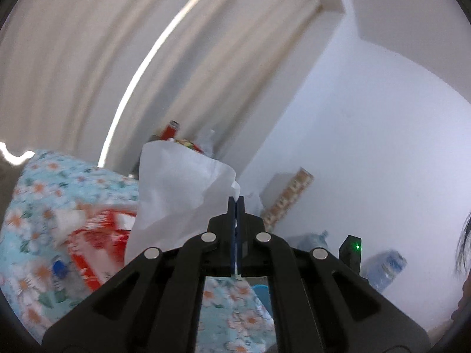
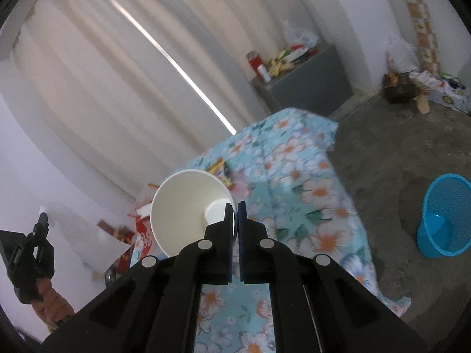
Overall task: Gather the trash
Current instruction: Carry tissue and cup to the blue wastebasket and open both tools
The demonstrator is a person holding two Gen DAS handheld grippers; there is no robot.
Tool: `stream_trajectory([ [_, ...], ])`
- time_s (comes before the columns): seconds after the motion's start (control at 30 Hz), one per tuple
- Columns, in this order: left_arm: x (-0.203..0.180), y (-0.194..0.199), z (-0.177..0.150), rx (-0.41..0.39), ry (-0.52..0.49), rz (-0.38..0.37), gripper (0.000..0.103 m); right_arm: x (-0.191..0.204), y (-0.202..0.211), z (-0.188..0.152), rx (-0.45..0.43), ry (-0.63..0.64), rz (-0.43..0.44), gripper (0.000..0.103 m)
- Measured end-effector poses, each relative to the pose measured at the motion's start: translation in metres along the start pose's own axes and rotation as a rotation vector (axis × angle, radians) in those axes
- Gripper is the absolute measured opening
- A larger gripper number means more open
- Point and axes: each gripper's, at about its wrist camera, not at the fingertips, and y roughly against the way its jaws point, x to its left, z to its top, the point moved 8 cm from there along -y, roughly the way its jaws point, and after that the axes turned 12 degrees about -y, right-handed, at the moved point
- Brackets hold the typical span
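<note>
We see the cream curtain (image 2: 123, 67) filling the back of both views, with the floral cloth (image 2: 297, 176) spread over a raised surface below it, running from the centre toward 6 o'clock in the right wrist view. The bare concrete floor (image 2: 382, 153) lies at 3 o'clock, and on it the blue basket (image 2: 441, 223) stands upright and well apart from the cloth, its mouth open upward. A grey cabinet (image 2: 312, 82) at 1 o'clock carries bottles and wrappers (too small to name).

Our right gripper (image 2: 234, 206) is clamped on the rim of a white paper cup (image 2: 188, 209), held above the cloth. The cup lies tipped over: its long axis runs from the base at the jaws toward 9 o'clock, and the mouth faces the camera.

Our left gripper (image 1: 236, 200) has its fingers pressed together on the corner of a white tissue (image 1: 179, 194), which hangs loose toward 8 o'clock and hides part of the cloth. Under it, at 8 o'clock, a red wrapper (image 1: 103, 235) lies on the cloth, blurred. Large water bottles (image 1: 385, 267) stand by the wall at 4 o'clock.
</note>
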Motion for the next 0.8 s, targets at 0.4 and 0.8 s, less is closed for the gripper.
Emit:
stream_trajectory([
  [0.4,-0.127,-0.147,-0.042,0.229,-0.061,-0.243,0.0,-0.113,0.076,0.027,-0.164,-0.201,-0.046,0.003],
  [0.8,-0.246,-0.337,-0.146,0.532,-0.115,-0.399,0.0,-0.277,0.12,0.047,-0.352,-0.422,-0.297,0.003],
])
